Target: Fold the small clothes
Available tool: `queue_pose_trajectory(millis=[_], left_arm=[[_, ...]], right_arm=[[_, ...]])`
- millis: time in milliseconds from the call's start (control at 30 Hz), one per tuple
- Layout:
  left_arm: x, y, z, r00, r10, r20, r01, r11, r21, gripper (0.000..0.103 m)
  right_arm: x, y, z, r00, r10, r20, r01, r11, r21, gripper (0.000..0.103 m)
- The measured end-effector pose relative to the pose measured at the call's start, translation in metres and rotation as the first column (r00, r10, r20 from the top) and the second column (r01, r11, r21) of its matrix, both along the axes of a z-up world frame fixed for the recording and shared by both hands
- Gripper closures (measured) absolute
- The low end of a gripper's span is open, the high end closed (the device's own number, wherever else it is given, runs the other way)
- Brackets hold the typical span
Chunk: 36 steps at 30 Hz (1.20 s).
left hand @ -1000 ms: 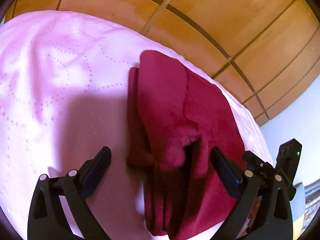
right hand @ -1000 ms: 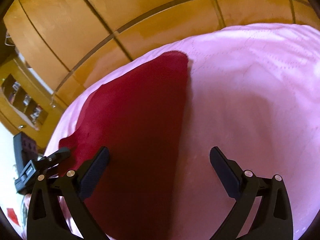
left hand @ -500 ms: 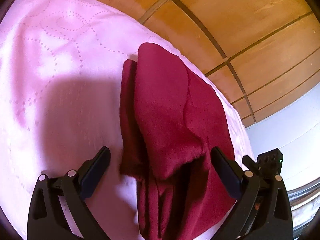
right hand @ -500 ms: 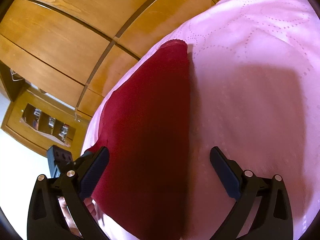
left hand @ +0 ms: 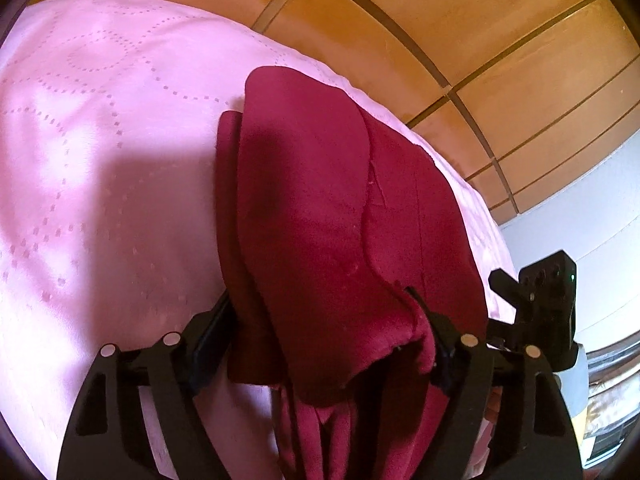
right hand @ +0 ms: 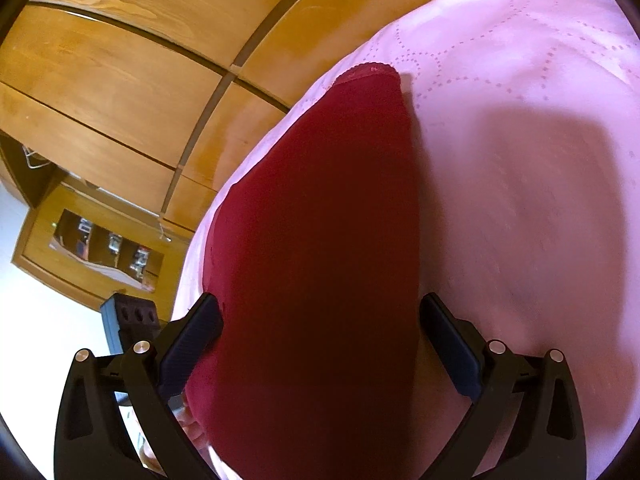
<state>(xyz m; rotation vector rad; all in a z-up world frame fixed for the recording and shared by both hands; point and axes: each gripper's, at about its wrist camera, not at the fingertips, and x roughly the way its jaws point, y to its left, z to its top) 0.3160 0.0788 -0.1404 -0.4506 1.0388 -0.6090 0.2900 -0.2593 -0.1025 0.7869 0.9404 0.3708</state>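
A dark red garment lies folded in layers on a pink quilted bedspread. My left gripper is open, its two fingers on either side of the garment's near bunched end, with cloth between them. In the right wrist view the same garment is a long smooth strip with a lace edge at its far tip. My right gripper is open and straddles its near part. The other gripper's body shows at lower left.
Wooden wardrobe panels stand just behind the bed. A wooden shelf unit with small items is at the left in the right wrist view. A pale wall is to the right. The bedspread stretches right of the garment.
Both grippers have moved forward and down onto the garment, so the cloth now lies between each pair of fingers. The jaws have stayed open.
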Motion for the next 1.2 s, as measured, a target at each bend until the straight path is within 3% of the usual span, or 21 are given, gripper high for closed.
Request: queue_pose_trajectory(millis=[167,300,433,600,833,1200], left_arm=[[0.005,-0.006,-0.001,1.000,0.001,0.007,-0.002,1.000,0.015,0.025],[0.001,-0.013,0.001,1.000,0.006,0.031,-0.007,0.999,0.048,0.036],[-0.004,-0.018,0.005,0.999,0.004,0.053,-0.007,0.998,0.057,0.046],[-0.012,-0.025,0.017,0.994,-0.008,0.106,-0.001,0.997,0.083,0.057],[-0.028,-0.036,0.038,0.979,-0.032,0.199,0.010,0.993,0.115,0.061],[-0.058,-0.046,0.066,0.960,-0.036,0.278,0.011,0.996,0.090,0.062]], right_arm=[[0.005,0.005,-0.001,1.000,0.027,0.002,-0.027,1.000,-0.012,0.004],[0.007,0.014,0.000,0.997,0.068,0.020,-0.066,0.994,-0.083,0.004],[0.005,0.017,0.000,0.996,0.077,0.037,-0.072,0.988,-0.135,0.015],[0.000,0.013,-0.001,0.997,0.055,0.057,-0.047,0.990,-0.136,0.026],[-0.015,0.011,0.010,0.990,0.033,0.137,-0.015,0.991,-0.130,0.038],[-0.041,0.011,0.045,0.968,0.042,0.246,-0.003,0.988,-0.157,0.038]])
